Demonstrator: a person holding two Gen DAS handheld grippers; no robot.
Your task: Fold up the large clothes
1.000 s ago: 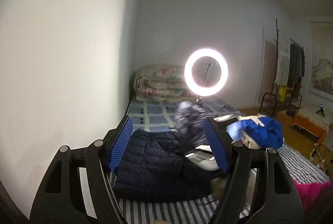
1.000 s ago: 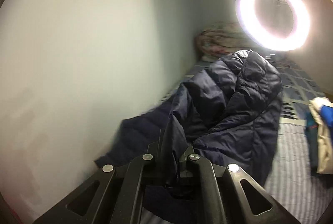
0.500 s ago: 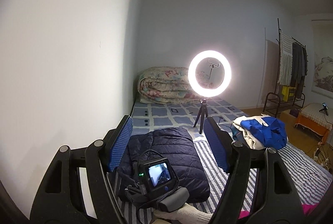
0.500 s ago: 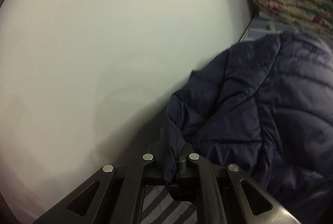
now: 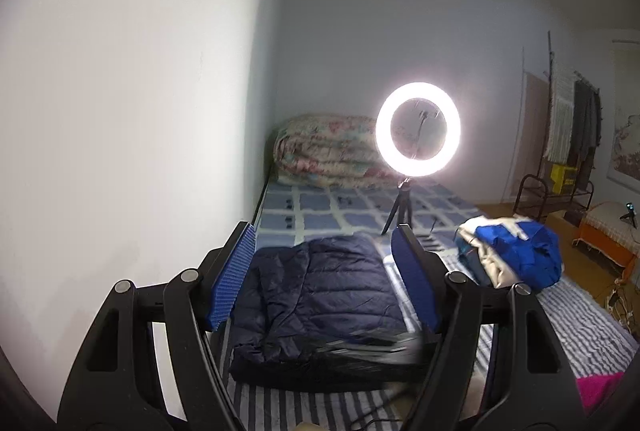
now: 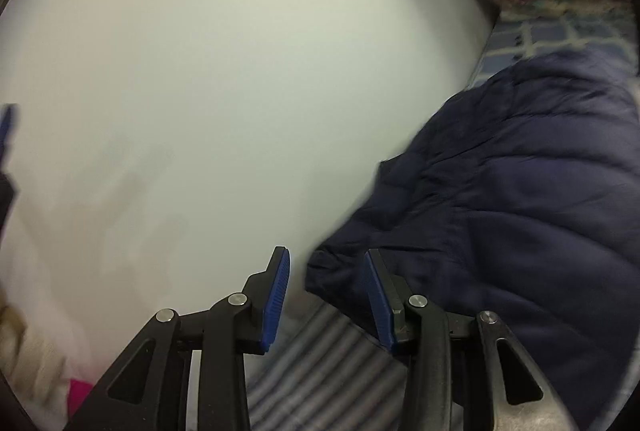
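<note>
Navy puffer jacket (image 5: pixel 320 295) lies folded on the striped bed (image 5: pixel 580 327) by the wall | right claw (image 6: pixel 326 297) jaws just opening, jacket corner loose between them, unpinched | left claw (image 5: pixel 324 279) hovers spread wide, empty, over jacket.

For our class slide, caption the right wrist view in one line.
Open right hand-held gripper beside a folded navy jacket on a striped bed.

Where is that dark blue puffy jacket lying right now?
In the left wrist view the navy puffer jacket lies folded on the striped sheet beside the white wall, nearer than the ring light and left of the blue-and-white clothes pile.
</note>
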